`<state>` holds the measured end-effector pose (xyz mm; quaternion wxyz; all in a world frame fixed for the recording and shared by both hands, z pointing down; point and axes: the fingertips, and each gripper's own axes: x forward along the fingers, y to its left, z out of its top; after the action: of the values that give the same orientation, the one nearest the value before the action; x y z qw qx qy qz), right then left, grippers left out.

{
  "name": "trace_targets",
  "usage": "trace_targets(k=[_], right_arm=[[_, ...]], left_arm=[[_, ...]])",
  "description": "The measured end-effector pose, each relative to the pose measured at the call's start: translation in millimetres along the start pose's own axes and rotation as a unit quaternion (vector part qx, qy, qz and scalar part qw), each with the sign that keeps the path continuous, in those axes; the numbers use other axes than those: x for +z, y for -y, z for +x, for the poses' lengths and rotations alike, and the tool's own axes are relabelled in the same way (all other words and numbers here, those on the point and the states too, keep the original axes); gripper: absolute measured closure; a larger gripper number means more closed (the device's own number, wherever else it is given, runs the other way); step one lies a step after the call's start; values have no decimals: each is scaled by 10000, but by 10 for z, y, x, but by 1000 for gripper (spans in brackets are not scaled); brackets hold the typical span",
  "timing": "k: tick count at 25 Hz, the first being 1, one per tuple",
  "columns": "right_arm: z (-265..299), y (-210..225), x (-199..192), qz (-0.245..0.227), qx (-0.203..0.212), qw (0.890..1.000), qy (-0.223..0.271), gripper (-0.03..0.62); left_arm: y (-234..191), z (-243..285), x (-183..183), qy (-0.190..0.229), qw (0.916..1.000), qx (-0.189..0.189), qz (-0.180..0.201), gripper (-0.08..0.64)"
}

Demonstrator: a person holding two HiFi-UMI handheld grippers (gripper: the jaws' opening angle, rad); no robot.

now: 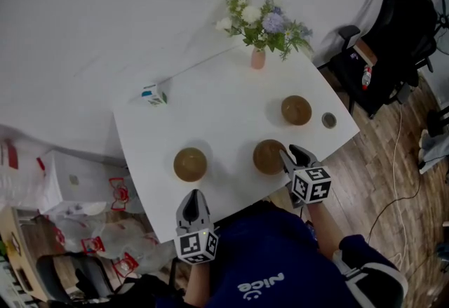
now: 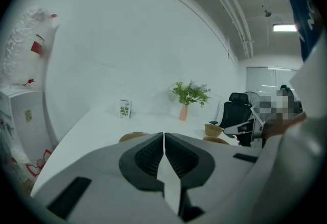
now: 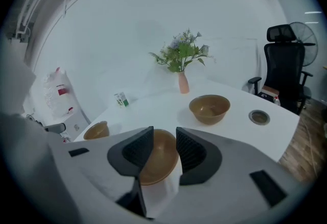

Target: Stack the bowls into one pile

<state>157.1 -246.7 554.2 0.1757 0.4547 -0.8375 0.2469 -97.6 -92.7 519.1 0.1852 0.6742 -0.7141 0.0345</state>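
We hold the left tool [image 2: 163, 139] low over the near edge of the white table [image 1: 231, 106], its jaws pressed together with nothing between them. Just ahead of it sits the left bowl [image 1: 190, 163], brown and upright, apart from the tool's tips. Our right tool [image 3: 164, 139] has its jaws spread, and the middle bowl [image 1: 269, 156] lies right in front of them, its near side showing in the gap. The pads do not press on it. The left pad overlaps the bowl's rim in the right gripper view, and we cannot tell for sure whether it touches it. The far bowl [image 1: 296, 109] stands further back on the table's right side, well apart from the other two, so all three bowls rest singly on the table, none inside another. Just beside the far bowl, toward the table's right edge, lies a small round dish [image 1: 329, 120]. At the back of the table a pink vase [image 1: 258, 58] holds a bunch of flowers [image 1: 263, 21], and a small green-and-white carton [image 1: 154, 95] stands near the back left corner. A black office chair [image 1: 393, 43] is off to the right on the wooden floor, and white bags [image 1: 105, 219] lie on the floor to the left.
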Motion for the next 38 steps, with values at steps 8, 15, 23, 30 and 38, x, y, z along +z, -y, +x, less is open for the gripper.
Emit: trace_targets(k=[8, 15, 23, 30, 38], right_arm=[[230, 92, -211, 218, 73, 9979, -613, 442], [335, 133, -337, 327, 97, 9957, -858, 442], [353, 214, -392, 505, -53, 9946, -907, 479], [341, 224, -396, 632, -116, 9938, -911, 552], [213, 127, -241, 715, 13, 9954, -640, 555]], left_arm=[[-175, -112, -200, -228, 9992, 287, -134, 534], [-226, -85, -156, -196, 9993, 286, -108, 535], [-204, -85, -209, -265, 9991, 286, -144, 534], [-241, -103, -250, -280, 9990, 294, -171, 534], [-272, -136, -235, -226, 9991, 315, -183, 534]])
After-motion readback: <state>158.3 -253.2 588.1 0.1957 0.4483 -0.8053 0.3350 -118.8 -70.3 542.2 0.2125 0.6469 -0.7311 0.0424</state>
